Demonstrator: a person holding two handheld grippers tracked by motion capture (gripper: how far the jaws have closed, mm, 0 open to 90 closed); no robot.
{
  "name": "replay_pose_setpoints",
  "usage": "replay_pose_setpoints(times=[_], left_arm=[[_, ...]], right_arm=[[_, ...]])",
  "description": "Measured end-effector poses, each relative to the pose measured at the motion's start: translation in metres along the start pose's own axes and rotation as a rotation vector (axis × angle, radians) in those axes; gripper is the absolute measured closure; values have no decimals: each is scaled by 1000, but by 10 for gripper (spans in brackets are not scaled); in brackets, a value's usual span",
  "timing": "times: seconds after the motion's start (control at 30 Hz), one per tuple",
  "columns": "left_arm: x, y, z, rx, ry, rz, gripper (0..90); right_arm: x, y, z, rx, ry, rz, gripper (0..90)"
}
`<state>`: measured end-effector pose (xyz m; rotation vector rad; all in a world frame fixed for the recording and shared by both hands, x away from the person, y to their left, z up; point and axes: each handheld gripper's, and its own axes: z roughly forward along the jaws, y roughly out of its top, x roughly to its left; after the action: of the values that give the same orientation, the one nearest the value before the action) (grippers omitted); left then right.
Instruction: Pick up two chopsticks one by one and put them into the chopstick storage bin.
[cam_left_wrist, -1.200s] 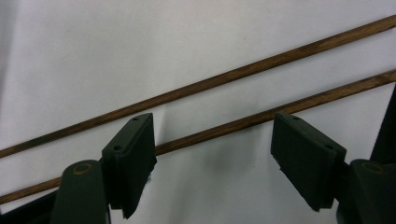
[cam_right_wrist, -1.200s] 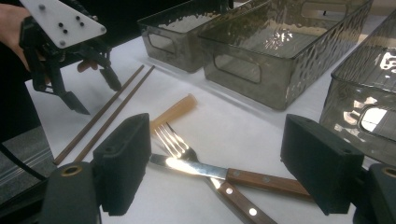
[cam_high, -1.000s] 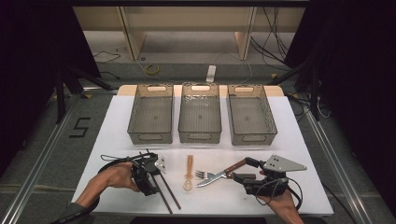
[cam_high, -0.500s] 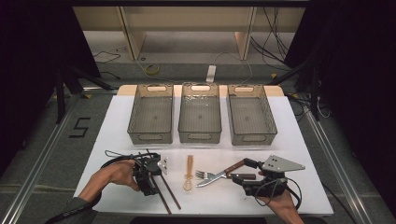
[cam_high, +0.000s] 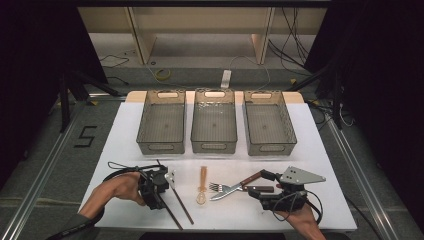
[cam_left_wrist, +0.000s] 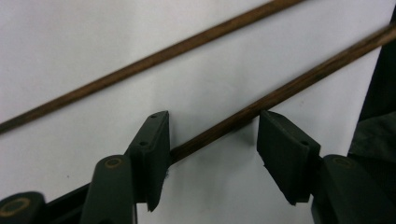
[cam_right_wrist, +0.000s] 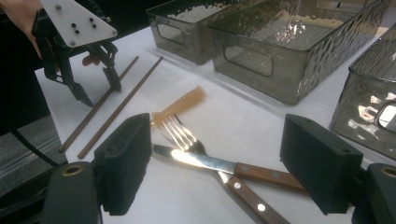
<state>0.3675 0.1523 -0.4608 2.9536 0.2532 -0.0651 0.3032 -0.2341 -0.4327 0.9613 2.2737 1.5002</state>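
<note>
Since the earlier frame little has shifted on the table, but our left gripper (cam_high: 159, 186) has just been closing its jaws around one chopstick (cam_left_wrist: 280, 93), and both hands sit where they were. In the left gripper view that chopstick runs slantwise between the two pads: the left pad (cam_left_wrist: 152, 149) touches the stick where it passes behind it, the right pad (cam_left_wrist: 285, 149) stands just beside it, and white table shows in the gap, so the jaws are half narrowed and do not yet pinch it. The second chopstick (cam_left_wrist: 140, 65) lies farther off, nearly parallel and apart from the first. From the high view the pair lies at the near left of the white table (cam_high: 120, 125), slanting toward the near edge, with our left hand (cam_high: 117, 187) coming in from the left. Our right gripper (cam_high: 267, 182) rests at the near right, jaws wide with nothing gripped; in its own view the fork (cam_right_wrist: 187, 135) and the knife (cam_right_wrist: 201, 161) lie crossed between its pads, touching neither, their wooden handles toward us. Just left of them lies a pale spoon (cam_high: 201, 184), between the cutlery and the chopsticks. At the far side three grey bins (cam_high: 214, 145) stand in a row, side by side, well apart from everything near us.
</note>
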Motion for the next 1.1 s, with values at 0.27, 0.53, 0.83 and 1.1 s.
replay_pose_setpoints(times=[0.27, 0.53, 0.83, 1.1], left_arm=[[-7, -4, 0, 30, 20, 29, 490], [-11, -5, 0, 66, 43, 60, 554], [-13, -9, -1, 72, 43, 62, 633], [-15, -10, -2, 77, 38, 90, 708]], right_arm=[[0, 0, 1, 6, 1, -7, 259], [-1, 0, 1, 7, -1, -3, 260], [-1, 0, 1, 8, -1, 1, 261], [-2, -1, 2, 14, 1, 4, 261]])
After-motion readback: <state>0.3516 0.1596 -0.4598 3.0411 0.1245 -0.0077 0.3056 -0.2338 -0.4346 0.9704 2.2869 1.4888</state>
